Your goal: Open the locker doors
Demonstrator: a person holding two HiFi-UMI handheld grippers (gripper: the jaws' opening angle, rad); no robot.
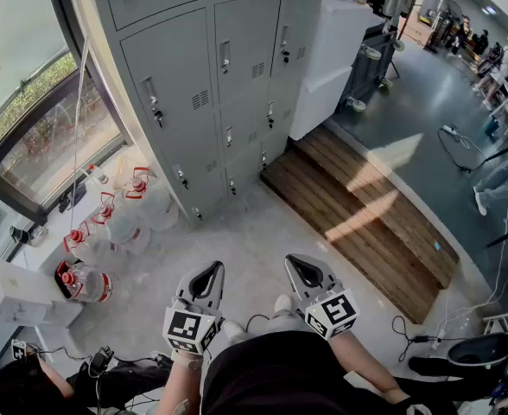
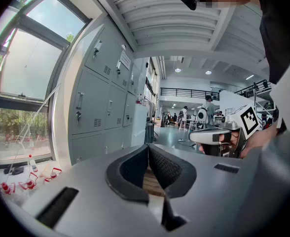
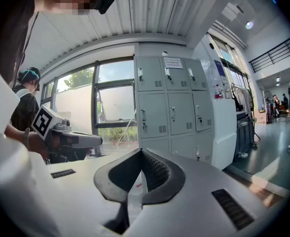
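A bank of grey lockers (image 1: 211, 76) stands ahead with every door closed, each with a small handle and lock. It also shows in the left gripper view (image 2: 103, 102) and the right gripper view (image 3: 169, 105). My left gripper (image 1: 209, 272) and right gripper (image 1: 299, 264) are held low in front of me, well short of the lockers. Both are shut with nothing between the jaws. From the left gripper (image 2: 148, 147) the right gripper shows at the right; from the right gripper (image 3: 141, 152) the left one shows at the left.
Several water bottles with red caps (image 1: 107, 232) lie on the floor left of the lockers, below a large window (image 1: 38, 111). A wooden step (image 1: 358, 214) runs to the right. A white cabinet (image 1: 327, 54) adjoins the lockers. Cables (image 1: 418, 335) lie at right.
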